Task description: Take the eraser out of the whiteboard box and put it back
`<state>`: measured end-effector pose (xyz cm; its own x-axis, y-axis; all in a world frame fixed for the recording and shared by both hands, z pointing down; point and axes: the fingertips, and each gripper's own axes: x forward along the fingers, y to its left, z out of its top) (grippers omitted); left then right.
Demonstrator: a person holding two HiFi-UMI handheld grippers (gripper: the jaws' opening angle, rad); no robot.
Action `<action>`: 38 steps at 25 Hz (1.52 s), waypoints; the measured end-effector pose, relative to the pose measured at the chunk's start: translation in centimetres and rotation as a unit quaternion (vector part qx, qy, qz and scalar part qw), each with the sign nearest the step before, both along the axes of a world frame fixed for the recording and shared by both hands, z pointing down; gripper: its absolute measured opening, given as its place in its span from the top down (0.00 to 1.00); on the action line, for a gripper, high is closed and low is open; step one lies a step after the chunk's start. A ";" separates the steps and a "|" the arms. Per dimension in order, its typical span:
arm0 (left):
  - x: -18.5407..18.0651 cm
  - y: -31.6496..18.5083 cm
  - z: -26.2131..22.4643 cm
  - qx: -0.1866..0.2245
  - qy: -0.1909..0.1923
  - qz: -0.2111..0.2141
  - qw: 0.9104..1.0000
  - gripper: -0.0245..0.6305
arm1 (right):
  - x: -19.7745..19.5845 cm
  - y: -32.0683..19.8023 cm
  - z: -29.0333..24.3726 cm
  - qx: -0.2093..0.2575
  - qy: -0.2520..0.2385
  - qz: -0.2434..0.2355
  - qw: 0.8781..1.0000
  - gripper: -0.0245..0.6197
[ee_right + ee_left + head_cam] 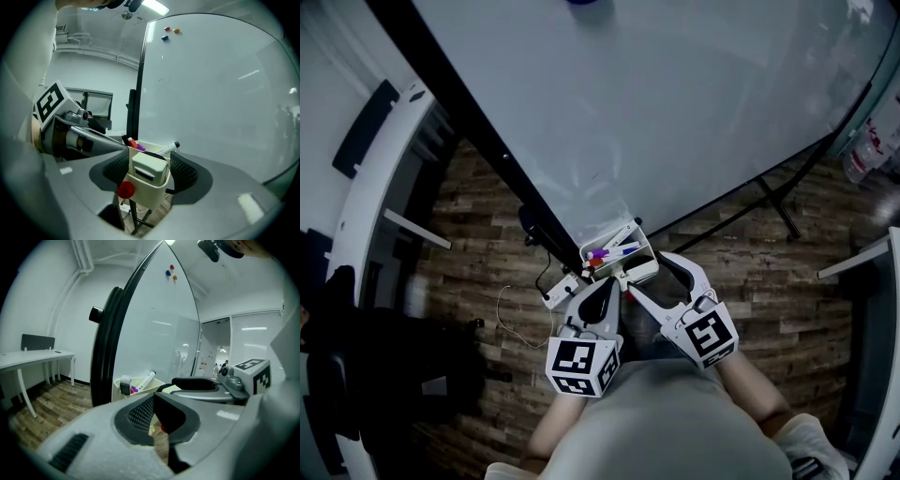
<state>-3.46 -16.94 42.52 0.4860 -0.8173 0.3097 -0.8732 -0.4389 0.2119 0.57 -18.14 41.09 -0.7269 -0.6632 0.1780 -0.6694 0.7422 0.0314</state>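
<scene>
Right gripper view gives the clearest look from where the work is going on. The eraser (149, 168) stands upright in the front pocket of the whiteboard box (147, 196), with its top above the pocket's rim. The right gripper (150, 159) has its jaws spread wide, one ribbed black pad on each side of that pocket. Neither pad presses on anything, so the eraser is not yet taken.

The left gripper (154, 401) hangs just to the left of the box with its jaws drawn together and nothing between them.

The eraser is a blocky, round-cornered piece with a cream plastic shell and a dark slot across its face. I would judge it light and stiff, and the smooth shell a little slippery under rubber pads. The best hold looks to be on the two side faces of the part that shows above the rim, squeezed squarely so it lifts straight up rather than twisting against the pocket.

The box is thin, glossy cream plastic with a curved front wall. A red round magnet (125, 189) sits at the box's lower left corner. Behind the pocket, a deeper compartment holds markers (167, 148) that lean at angles. The box hangs against the pale, glossy whiteboard (211, 93), so a sideways tug could probably shift it. Below the box lies a dark wood-plank floor (487, 234).
</scene>
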 end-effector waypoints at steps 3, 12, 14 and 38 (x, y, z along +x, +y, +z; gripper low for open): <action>-0.4 0.0 -0.1 0.003 0.000 -0.019 1.000 0.96 | -0.4 -0.2 0.2 0.003 0.006 -0.019 1.000 0.52; -1.3 0.4 -0.2 0.008 -0.001 -0.078 0.997 0.96 | -1.2 -0.8 1.1 0.015 0.022 -0.067 0.997 0.55; -1.5 0.5 -0.2 0.007 -0.003 -0.087 0.996 0.96 | -1.2 -0.8 1.1 0.018 0.022 -0.072 0.997 0.55; -1.4 1.2 -0.5 0.015 -0.005 -0.099 0.995 0.96 | -1.0 -0.3 -0.2 0.029 0.014 -0.065 0.997 0.58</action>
